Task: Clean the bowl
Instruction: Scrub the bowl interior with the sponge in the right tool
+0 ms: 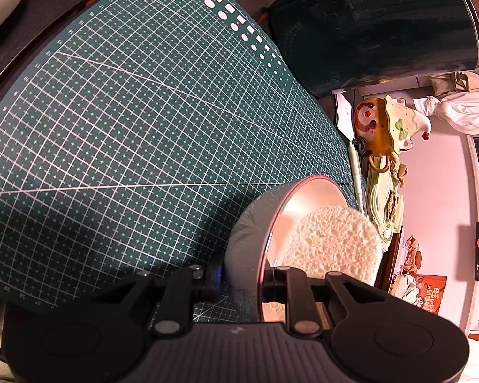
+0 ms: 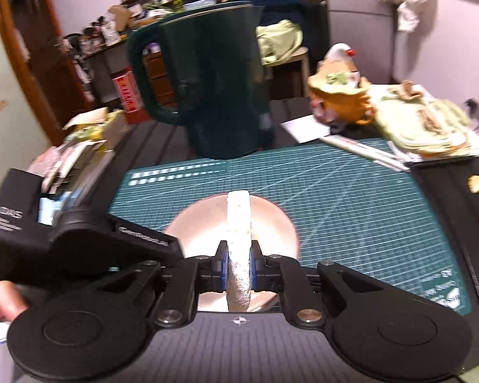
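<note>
Pink-rimmed bowl above green mat

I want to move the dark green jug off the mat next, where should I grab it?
Take the dark green jug by its loop handle, coming from that open side. The handle stands clear of the wide body, which looks too broad for the jaws.

We see a glossy, smooth-glazed bowl holding a pale, porous sponge with a rough, pitted face. Beneath lies a matt green cutting mat, and behind it a dark jug with a dull sheen.
</note>
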Tool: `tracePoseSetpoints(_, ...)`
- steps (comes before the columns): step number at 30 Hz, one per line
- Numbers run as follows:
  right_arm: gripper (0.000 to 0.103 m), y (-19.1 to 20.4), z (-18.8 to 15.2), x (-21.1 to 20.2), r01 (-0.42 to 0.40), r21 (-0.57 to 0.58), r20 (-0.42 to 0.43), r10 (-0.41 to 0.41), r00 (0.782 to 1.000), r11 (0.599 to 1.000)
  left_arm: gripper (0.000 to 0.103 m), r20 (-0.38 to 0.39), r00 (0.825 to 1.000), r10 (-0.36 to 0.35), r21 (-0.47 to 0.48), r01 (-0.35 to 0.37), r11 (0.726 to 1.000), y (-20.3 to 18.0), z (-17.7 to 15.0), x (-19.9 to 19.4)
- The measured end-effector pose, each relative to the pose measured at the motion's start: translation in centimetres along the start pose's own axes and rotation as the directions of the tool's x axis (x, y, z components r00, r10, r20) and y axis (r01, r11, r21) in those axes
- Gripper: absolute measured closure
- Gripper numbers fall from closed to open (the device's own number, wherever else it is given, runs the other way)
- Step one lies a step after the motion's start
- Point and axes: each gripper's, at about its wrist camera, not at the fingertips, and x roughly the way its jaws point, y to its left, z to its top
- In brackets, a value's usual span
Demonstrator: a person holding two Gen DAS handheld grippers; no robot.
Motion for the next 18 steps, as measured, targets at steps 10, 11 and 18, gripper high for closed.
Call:
tracePoseSetpoints(10,0.092,-0.7,0.2,2.1,-0.030,0.046,-0.070,0.034,0.997,0.998,0.082,0.000,1.000,-0.001,0.001,0.001,1.000,-5.7,-1.5,-5.6)
tracePoseSetpoints(11,0.092,-0.5,0.1,2.3,-0.014,0.036,-0.075,0.016,0.997,0.999,0.081,0.002,1.000,-0.001,0.004,0.001,1.000,-5.8,-1.5,-5.6)
tracePoseSetpoints(18,0.093,2.7,-1.4,2.6,0.206,-0.199,-0.002,-0.211,0.978,0.958,0.082,0.004,1.000,-0.006,-0.004,0.006,1.000,-6.5,-1.5,-5.6)
